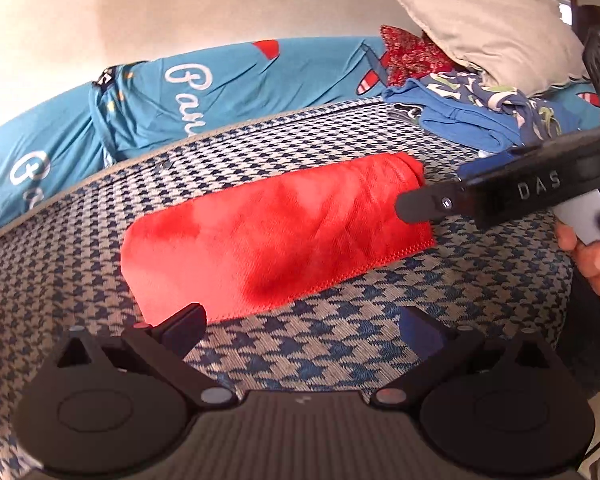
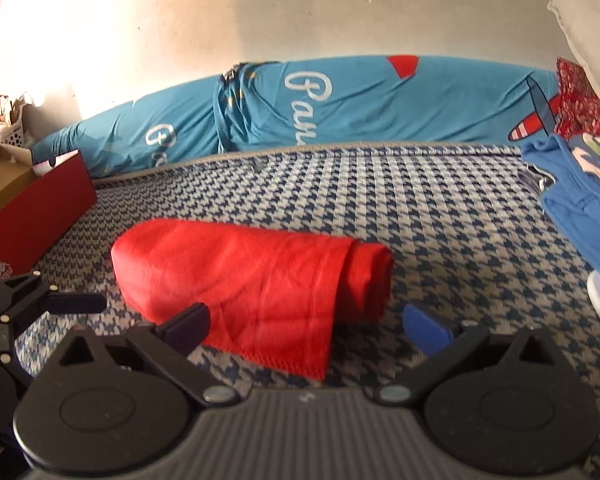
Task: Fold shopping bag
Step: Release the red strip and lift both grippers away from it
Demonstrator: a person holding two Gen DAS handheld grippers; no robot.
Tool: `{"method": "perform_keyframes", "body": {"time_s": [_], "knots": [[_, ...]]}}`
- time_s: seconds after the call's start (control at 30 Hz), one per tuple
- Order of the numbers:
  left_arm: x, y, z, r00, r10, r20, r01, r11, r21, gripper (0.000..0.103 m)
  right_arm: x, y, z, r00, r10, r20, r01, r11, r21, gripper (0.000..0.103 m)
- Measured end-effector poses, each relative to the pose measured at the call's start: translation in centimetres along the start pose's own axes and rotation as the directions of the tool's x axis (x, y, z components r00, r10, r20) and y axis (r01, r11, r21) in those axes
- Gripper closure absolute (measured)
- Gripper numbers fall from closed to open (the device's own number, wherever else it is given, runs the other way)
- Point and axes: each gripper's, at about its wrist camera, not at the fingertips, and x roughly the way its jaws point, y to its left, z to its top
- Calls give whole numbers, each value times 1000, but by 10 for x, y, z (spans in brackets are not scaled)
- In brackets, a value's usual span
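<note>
The red shopping bag (image 1: 268, 236) lies folded into a long flat bundle on the houndstooth bed cover (image 1: 300, 356). In the right wrist view the red bag (image 2: 260, 280) shows a rolled fold at its right end. My left gripper (image 1: 302, 330) stands open just short of the bag's near edge, its left finger by the bag's near-left corner. My right gripper (image 2: 306, 328) is open too, with the bag's near hem between and ahead of its fingers and no pad pressing on it. In the left wrist view the right gripper (image 1: 440, 190) reaches over the bag's right end.
A person's hand (image 1: 596, 256) holds the right gripper's handle. A red open box (image 2: 32, 208) stands at the left. Blue clothes (image 2: 580, 208) and a grey pillow (image 1: 488, 24) lie at the right. A teal bolster (image 2: 340, 108) runs along the wall.
</note>
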Motion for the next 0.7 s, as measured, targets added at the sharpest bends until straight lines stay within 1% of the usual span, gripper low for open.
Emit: {"method": "perform_keyframes", "body": {"time_s": [0.23,0.4,0.47,0.6,0.7], "knots": [[-3,-3,-7,998,60,-13,-61,998,-19,0,3,-1,-5,999,-25,-41,27,999,33,0],[-5,-5,-10,996,84,-35,-85,995,-46,0,4,-2,-6,996,-42,-75,47,997,64,0],[-6,-7,-12,995,93,-37,-95,994,-52,0,3,-1,-7,995,-60,-76,66,995,79,0],[-8,-12,-17,989,136,-54,-139,989,-51,0,1,1,-10,992,-93,-81,101,991,93,0],[-9,-17,-21,988,138,-66,-142,989,-47,0,2,3,-14,987,-123,-105,133,987,91,0]]}}
